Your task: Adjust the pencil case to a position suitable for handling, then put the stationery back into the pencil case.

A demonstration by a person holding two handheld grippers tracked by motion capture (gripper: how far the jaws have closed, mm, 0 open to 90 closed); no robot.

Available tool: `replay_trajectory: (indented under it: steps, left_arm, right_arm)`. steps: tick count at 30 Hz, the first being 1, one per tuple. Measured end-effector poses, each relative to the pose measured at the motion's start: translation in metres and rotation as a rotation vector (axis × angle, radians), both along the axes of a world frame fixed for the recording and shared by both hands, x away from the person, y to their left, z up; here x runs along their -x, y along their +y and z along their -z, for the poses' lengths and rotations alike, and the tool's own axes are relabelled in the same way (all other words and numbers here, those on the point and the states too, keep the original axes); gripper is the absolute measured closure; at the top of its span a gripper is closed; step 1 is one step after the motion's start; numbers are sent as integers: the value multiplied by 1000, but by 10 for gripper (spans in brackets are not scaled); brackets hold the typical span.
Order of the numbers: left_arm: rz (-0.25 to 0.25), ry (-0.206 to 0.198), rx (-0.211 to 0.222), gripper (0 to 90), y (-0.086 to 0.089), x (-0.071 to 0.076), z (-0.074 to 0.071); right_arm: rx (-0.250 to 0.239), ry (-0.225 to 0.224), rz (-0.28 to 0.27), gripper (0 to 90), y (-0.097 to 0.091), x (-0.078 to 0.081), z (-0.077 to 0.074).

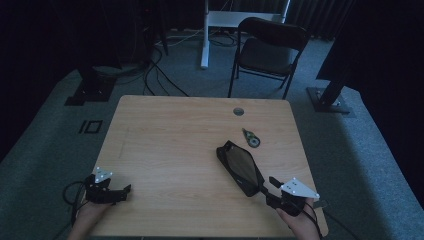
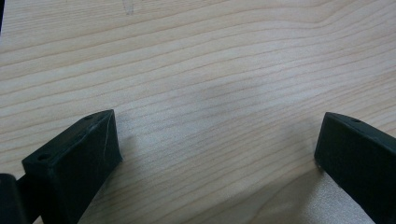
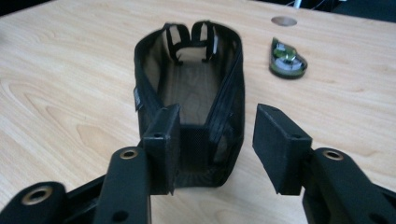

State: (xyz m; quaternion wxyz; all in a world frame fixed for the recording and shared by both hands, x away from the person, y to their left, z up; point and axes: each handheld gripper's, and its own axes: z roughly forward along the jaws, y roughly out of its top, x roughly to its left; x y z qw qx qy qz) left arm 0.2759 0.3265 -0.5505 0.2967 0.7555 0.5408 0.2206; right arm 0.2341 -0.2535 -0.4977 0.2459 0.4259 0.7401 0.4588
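At lower right, our right gripper [image 3: 215, 140], jaws parted, stands at the open pouch [image 3: 187, 84]; tape dispenser [image 3: 287, 59] unpacked, left gripper [image 2: 217, 149] wide.

A light wooden table [image 1: 170, 145] carries an open black mesh pouch [image 1: 240, 167] and a small green tape dispenser [image 1: 251, 137].

Black mesh pouch on a pale wood desk

The desk [image 1: 170, 145] is light beige wood with fine darker grain lines and a small grey round plug [image 1: 238, 111]. The pouch [image 3: 191, 93] is black see-through mesh with black edging, the wood showing tan through it. Beside it lies a small dark green item [image 3: 287, 60] with what may be a white and yellow centre. Both tools, left tool [image 1: 124, 190] and right tool [image 1: 269, 186], are matt black; each carries a pale grey plate with dark dots. The floor [image 1: 360, 145] is grey-blue carpet; the chair [image 1: 267, 47] is black.
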Motion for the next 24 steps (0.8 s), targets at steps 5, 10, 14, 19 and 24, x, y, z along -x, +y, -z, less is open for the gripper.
replay_trajectory:
  steps: [5,10,14,19,24]
  left_arm:
    - [0,0,0,1,0,0,0]
    - [0,0,0,1,0,0,0]
    - [0,-1,0,1,0,0,0]
    - [0,0,0,1,0,0,0]
    - [0,0,0,1,0,0,0]
  right_arm:
    - [-14,-13,8,472,-7,-6,-4]
    - [-27,-22,38,427,-16,-21,-5]
    - [-26,-38,76,401,-22,-34,-4]
    - [-26,-46,111,381,-27,-50,-1]
    - [-18,-38,121,374,-31,-68,6]
